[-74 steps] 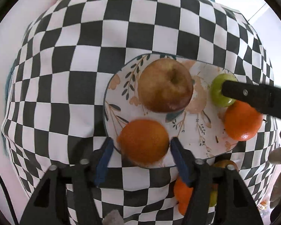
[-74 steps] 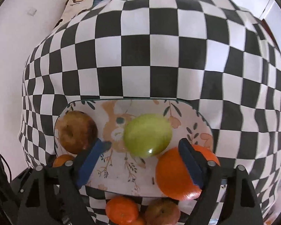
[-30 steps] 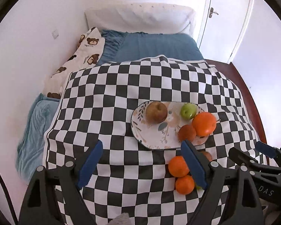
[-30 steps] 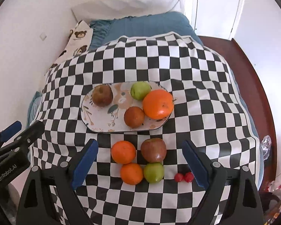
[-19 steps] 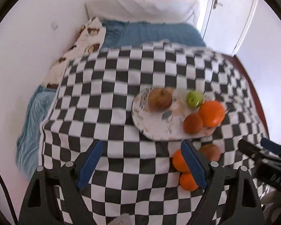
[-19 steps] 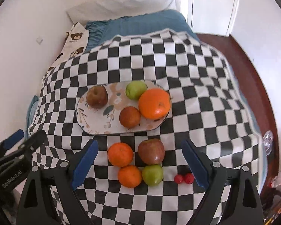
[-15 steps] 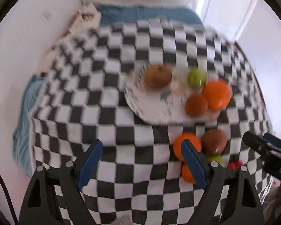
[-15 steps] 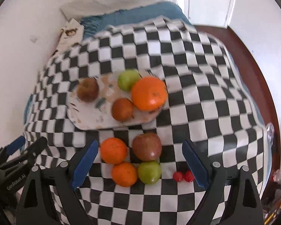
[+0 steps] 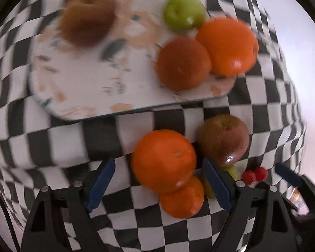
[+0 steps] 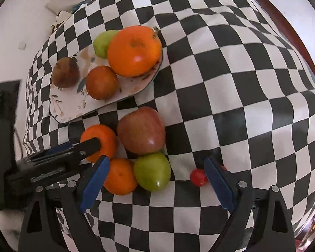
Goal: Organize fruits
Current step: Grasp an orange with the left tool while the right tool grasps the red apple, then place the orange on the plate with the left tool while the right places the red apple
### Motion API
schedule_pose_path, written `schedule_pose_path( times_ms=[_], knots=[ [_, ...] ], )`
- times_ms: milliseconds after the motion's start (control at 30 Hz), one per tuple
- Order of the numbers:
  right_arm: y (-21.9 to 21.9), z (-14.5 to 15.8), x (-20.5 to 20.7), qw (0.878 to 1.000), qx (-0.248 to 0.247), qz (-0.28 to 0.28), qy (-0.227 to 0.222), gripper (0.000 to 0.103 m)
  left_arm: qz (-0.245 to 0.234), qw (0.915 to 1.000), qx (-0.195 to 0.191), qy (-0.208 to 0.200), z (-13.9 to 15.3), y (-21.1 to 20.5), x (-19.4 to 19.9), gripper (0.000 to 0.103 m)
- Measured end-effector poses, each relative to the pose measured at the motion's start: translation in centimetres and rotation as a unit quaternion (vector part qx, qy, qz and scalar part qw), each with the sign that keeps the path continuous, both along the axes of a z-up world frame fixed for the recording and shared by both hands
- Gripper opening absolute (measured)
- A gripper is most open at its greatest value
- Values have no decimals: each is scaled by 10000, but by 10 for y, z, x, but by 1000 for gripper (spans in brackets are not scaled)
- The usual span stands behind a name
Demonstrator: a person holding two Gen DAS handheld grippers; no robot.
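Note:
A floral plate [image 9: 90, 88] [image 10: 69, 107] on the checkered cloth holds a brown apple [image 9: 87, 16], a green apple [image 9: 183, 11], a dark orange [image 9: 183, 63] and a big orange [image 9: 227, 45]. On the cloth in front lie an orange [image 9: 163, 160] [image 10: 103, 138], a red apple [image 9: 223, 139] [image 10: 141, 131], a smaller orange [image 10: 120, 176], a green apple [image 10: 152, 172] and small red fruits [image 10: 198, 177]. My left gripper [image 9: 157, 184] is open, its jaws on either side of the near orange. My right gripper [image 10: 156, 183] is open, low over the green apple.
The checkered cloth [image 10: 231, 73] covers the whole table and drops off at the edges. A white wall [image 9: 300, 48] lies to the right. The left gripper's body [image 10: 42, 168] reaches in from the left in the right wrist view.
Both grippers have dropped from high above the table to just over the loose fruit in front of the plate. Both stay open. No fruit has moved.

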State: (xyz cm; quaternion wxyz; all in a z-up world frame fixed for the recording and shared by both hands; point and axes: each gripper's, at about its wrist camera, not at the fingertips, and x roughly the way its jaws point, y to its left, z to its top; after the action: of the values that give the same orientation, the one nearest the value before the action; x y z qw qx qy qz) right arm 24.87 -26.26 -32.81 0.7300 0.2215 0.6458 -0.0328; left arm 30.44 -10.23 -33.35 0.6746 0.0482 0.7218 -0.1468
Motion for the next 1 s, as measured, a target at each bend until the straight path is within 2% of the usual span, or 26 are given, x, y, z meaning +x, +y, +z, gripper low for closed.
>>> schedule_pose_path(
  times_ms=[67, 100, 133, 233, 433, 533, 700, 767, 933, 1000],
  knots=[
    [-3, 0, -1, 10000, 4, -18, -13, 93, -132, 9999, 50, -36, -7, -9, -2, 80],
    [-4, 0, -1, 10000, -42, -15, -7, 93, -138, 9998, 31, -106, -7, -10, -2, 70],
    [-6, 0, -1, 10000, -69, -3, -13, 93, -118, 9998, 24, -148, -8, -9, -3, 63],
    [-8, 2, 2, 10000, -26, 22, -60, 93, 9, 9998, -141, -168, -3, -1, -6, 63],
    [-2, -1, 18, 9998, 71, 198, -71, 93, 43, 9985, 107, -533, 27, 34, -21, 63],
    [10, -12, 35, 9992, 59, 394, -61, 93, 159, 9972, 339, -649, 29, 53, -24, 63],
    [16, -45, 57, 9984, 443, 300, 199, 91, 665, 9976, 21, -176, 0, 70, -17, 64],
    [19, -57, 62, 9978, 533, 267, 300, 83, 816, 9965, -27, -179, -2, 70, -17, 63],
    [27, -66, 68, 9981, 359, 420, 288, 79, 834, 9958, -120, -348, 10, 71, -22, 62],
    [27, -67, 68, 9982, 227, 491, 251, 70, 805, 9958, -110, -423, 17, 71, -28, 62]
  ],
)
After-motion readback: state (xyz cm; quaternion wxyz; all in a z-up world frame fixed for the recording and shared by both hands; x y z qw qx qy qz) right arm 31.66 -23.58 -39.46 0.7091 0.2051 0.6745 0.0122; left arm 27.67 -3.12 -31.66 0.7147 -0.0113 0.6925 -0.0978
